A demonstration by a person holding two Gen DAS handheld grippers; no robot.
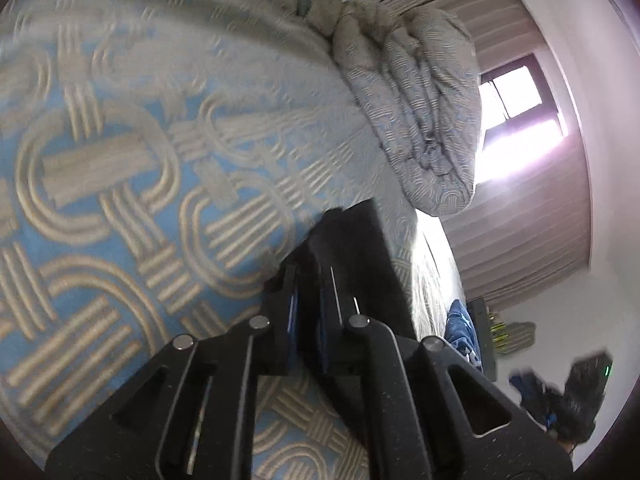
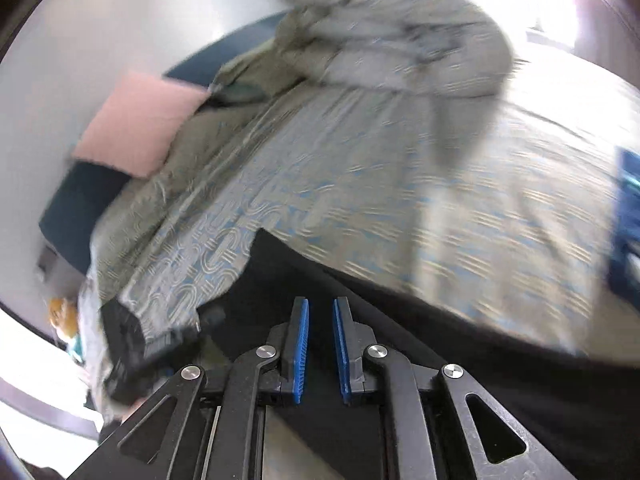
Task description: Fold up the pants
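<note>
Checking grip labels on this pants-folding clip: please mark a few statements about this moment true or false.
1. The left gripper is shut on the black pants. True.
2. The right gripper pinches the pants. False: its blue pads stand apart with nothing between them; the pants lie beneath.
3. A pink pillow lies at the far end of the bed cover. True.
4. The bed cover is plain white. False: it is blue with a beige woven pattern.
</note>
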